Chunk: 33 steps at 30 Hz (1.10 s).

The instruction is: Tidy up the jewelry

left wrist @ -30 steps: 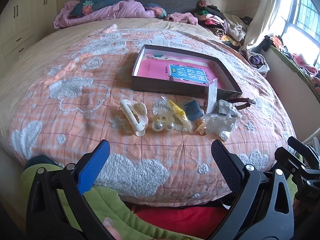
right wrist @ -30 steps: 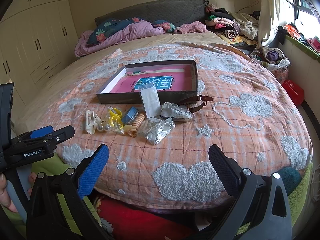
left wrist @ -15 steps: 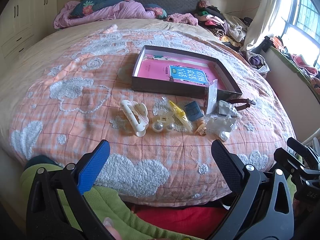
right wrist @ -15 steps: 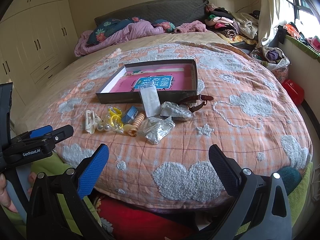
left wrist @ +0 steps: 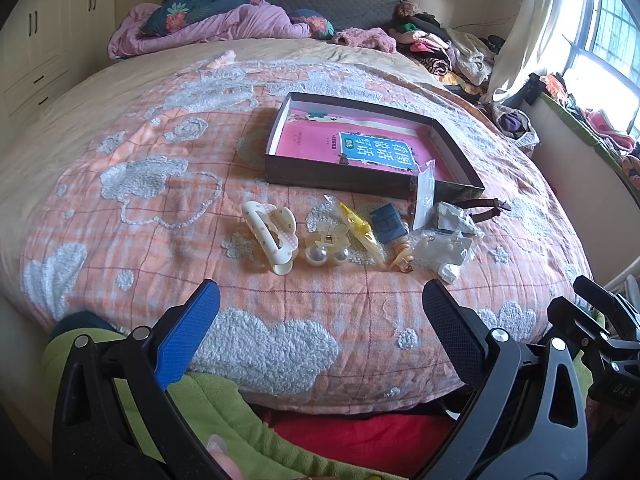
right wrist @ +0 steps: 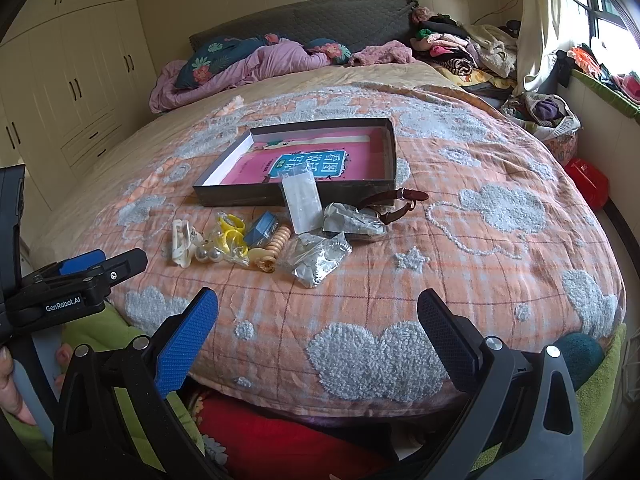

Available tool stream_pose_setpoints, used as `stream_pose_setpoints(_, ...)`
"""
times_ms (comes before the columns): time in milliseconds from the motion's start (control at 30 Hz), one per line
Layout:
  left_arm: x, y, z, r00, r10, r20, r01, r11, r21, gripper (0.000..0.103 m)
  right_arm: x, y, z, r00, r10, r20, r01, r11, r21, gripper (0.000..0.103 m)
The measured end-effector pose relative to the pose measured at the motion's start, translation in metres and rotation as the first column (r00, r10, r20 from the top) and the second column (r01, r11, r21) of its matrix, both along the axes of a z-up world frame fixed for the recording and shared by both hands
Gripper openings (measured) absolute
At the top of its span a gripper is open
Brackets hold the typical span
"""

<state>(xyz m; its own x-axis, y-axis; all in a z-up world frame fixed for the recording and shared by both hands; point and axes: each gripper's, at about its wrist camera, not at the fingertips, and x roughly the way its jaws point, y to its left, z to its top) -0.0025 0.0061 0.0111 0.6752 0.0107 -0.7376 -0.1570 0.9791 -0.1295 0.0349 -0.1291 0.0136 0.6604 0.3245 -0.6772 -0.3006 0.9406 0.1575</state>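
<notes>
A row of jewelry lies on the orange quilt just in front of a dark shallow box (left wrist: 372, 186) (right wrist: 248, 199) with a pink book inside. From left: a cream hair claw (left wrist: 272, 236) (right wrist: 182, 240), a pearl clip (left wrist: 326, 250), a yellow piece in plastic (left wrist: 358, 224) (right wrist: 230, 232), a small blue box (left wrist: 388, 222) (right wrist: 262, 228), a beaded bracelet (right wrist: 276, 244), clear bags (left wrist: 442, 244) (right wrist: 316, 258) and a brown watch strap (left wrist: 486, 208) (right wrist: 396, 202). My left gripper (left wrist: 320, 322) and right gripper (right wrist: 318, 322) hover open over the bed's near edge, well short of the items.
A quilt-covered bed (left wrist: 160, 184) fills both views. Pillows and a purple blanket (left wrist: 224, 20) lie at the headboard, piled clothes (right wrist: 460, 48) at the far right. Wardrobes (right wrist: 72, 80) line the left wall. A red bag (right wrist: 588, 178) sits on the floor right.
</notes>
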Motion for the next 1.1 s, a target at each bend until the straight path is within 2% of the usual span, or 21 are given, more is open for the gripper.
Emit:
stream_pose_setpoints(733,0.000,0.000,0.002,1.000,0.003,-0.001,-0.003,1.000,0.001,0.095,0.000,0.004,-0.001,1.000,0.012,0.006,-0.012,1.000,-0.003,0.099)
stream_pose_setpoints(1100,0.007,0.019,-0.006,0.998,0.058,-0.007,-0.058,0.998,-0.005,0.095,0.015,0.017,0.004,0.997,0.073,0.017,-0.073,0.997,0.010,0.099)
